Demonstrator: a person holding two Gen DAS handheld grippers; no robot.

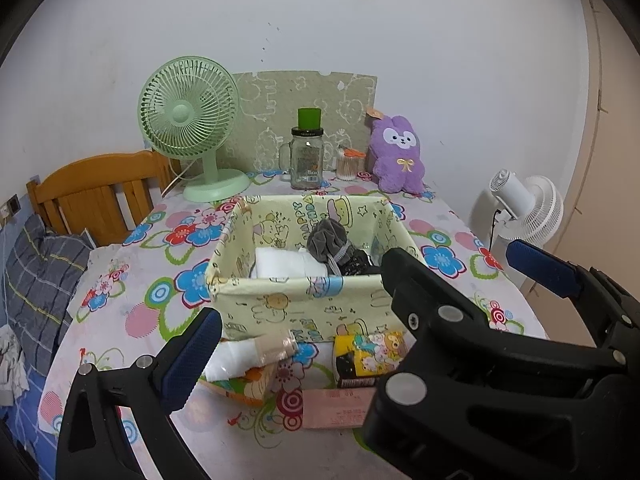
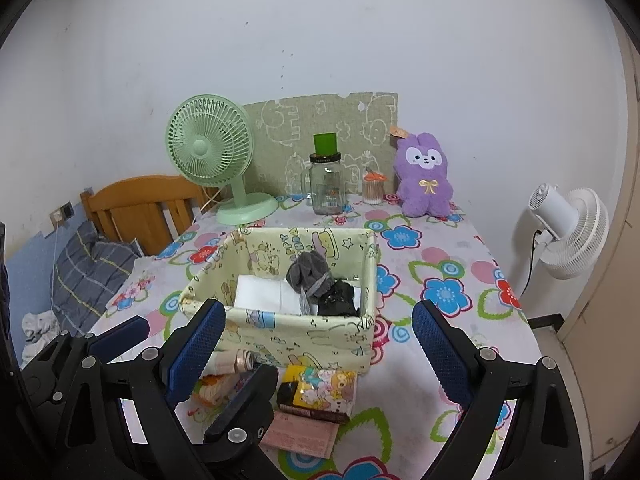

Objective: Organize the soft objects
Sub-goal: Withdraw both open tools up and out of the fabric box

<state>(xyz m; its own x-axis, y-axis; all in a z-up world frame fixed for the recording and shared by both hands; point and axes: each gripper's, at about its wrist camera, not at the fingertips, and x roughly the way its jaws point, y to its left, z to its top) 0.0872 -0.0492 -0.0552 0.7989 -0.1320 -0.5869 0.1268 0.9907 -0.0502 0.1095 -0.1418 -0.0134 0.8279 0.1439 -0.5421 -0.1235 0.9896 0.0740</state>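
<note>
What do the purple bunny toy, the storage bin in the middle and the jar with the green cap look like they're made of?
Purple bunny toy: plush fabric, judging by its fuzzy, matte pile. Storage bin: apparently printed cloth over a stiff frame; its walls crease and sag slightly. Jar: clear glass or hard plastic, see-through with glints; the green cap looks like smooth plastic.

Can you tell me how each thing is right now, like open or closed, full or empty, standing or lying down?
Fabric bin: open, partly filled.
Gray cloth: bunched inside bin.
White cloth: folded inside bin.
Purple plush: upright by the wall.
Glass jar: lidded, upright.
Green fan: upright.
Left gripper: open, empty.
Right gripper: open, empty.
</note>
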